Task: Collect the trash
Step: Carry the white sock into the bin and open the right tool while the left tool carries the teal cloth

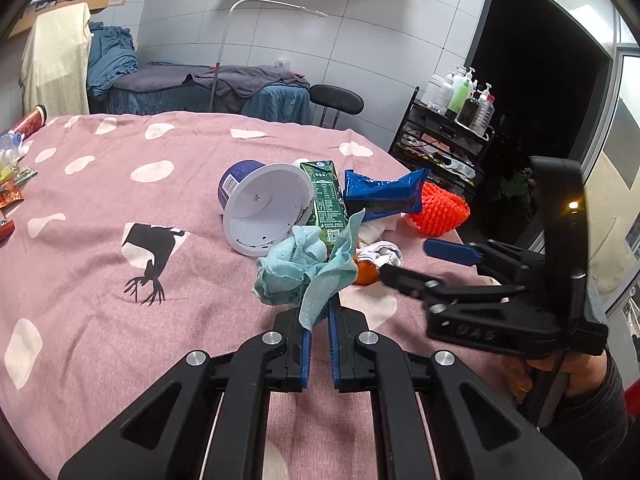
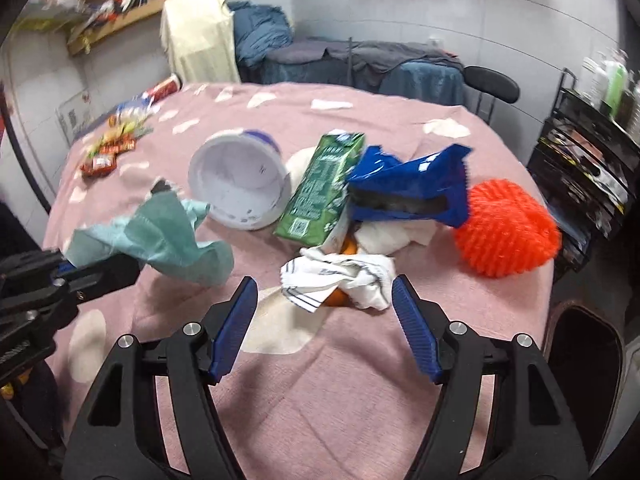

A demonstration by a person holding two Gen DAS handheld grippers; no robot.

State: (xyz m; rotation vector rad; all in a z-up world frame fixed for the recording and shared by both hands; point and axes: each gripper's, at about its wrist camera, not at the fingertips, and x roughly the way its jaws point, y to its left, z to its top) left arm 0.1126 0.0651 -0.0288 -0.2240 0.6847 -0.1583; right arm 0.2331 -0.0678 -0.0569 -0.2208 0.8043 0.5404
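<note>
The crumpled white striped cloth lies just ahead of the right gripper, centred between its wide-open jaws, long axis crosswise; the left gripper pinches teal tissue

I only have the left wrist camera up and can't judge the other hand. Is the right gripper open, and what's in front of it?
Observer: It is open. The right gripper has its jaws wide, and the striped white cloth lies between the fingertips, not pinched.
Operator: Okay. Anything off the table's right edge that I should avoid?
Observer: A dark rounded thing shows low beyond that edge. I cannot tell what it is.
Operator: And how much is left on the far left of the table?
Observer: A loose cluster of red and yellow snack packets lies there, well apart from the main pile.
</note>
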